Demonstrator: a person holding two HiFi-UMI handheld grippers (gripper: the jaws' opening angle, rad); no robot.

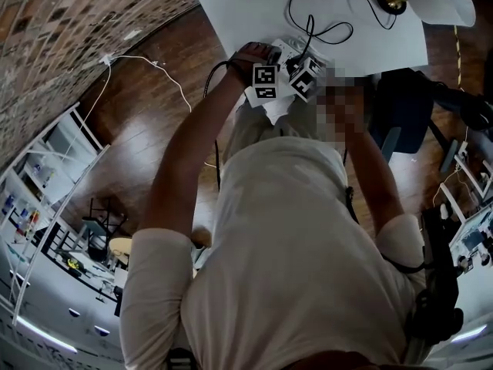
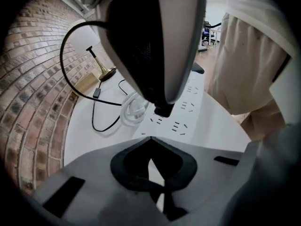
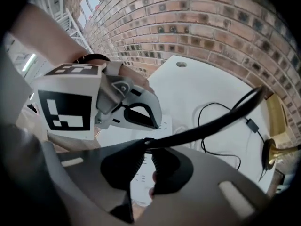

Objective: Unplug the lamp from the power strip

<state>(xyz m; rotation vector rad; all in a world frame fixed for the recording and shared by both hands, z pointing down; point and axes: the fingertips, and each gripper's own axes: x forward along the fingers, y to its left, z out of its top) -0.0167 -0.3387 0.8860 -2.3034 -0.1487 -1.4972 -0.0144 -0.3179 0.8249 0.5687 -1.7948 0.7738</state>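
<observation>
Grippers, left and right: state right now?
Left gripper: closed, nothing between the jaws.
Right gripper: closed on the lamp plug, which sits in the power strip.

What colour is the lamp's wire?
Black, like its plug; the wire shows best in the left gripper view.

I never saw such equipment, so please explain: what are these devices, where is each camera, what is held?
No robot: a person holds one two-jaw gripper in each hand. The head view looks down from the person's head onto a white table. The other views ride on the left gripper and right gripper. On the table lie a white power strip, a coiled white cable and a brass lamp base with a black cord. The right jaws are shut on the black plug at the strip; the left jaws are shut on nothing.
</observation>
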